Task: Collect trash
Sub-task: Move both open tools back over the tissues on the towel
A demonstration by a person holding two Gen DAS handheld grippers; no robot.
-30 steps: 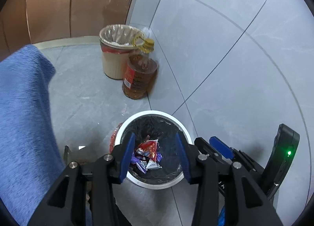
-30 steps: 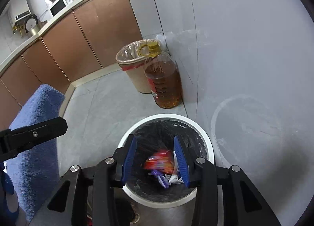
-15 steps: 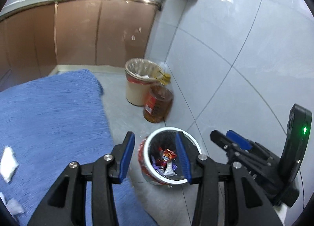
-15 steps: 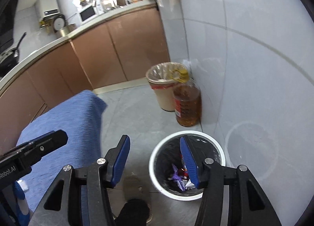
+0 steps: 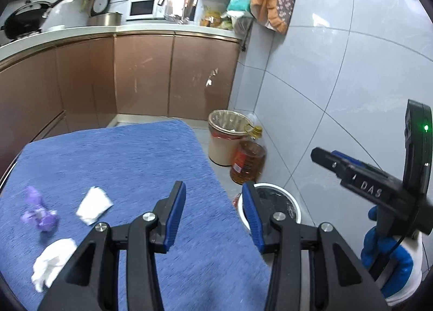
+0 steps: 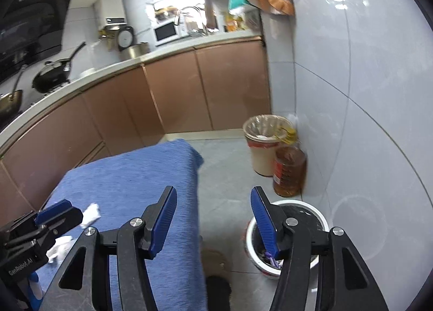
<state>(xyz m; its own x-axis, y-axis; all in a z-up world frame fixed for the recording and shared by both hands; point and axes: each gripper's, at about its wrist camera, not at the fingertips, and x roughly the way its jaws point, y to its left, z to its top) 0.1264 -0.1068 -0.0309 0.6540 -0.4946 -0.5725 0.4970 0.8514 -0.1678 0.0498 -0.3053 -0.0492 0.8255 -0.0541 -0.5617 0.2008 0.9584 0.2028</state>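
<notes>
My left gripper (image 5: 213,208) is open and empty above the right edge of a blue cloth-covered table (image 5: 121,165). On the cloth lie a purple wrapper (image 5: 39,213), a white crumpled paper (image 5: 93,205) and a white tissue (image 5: 51,259). The white bin with a black liner (image 5: 281,202) stands on the floor to the right, partly behind my finger. My right gripper (image 6: 213,216) is open and empty between table and bin (image 6: 305,213); wrappers (image 6: 272,259) show inside. White papers (image 6: 90,215) lie on the cloth (image 6: 135,173).
A beige lined bin (image 5: 226,138) and an oil bottle (image 5: 247,162) stand against the tiled wall (image 5: 324,81). Brown cabinets (image 5: 162,75) line the back. The other gripper (image 5: 379,186) shows at right, and the left one (image 6: 35,232) at lower left.
Both grippers have risen and swung left, away from above the bin toward the table. The trash on the cloth has come into view. Both stay open and empty.
</notes>
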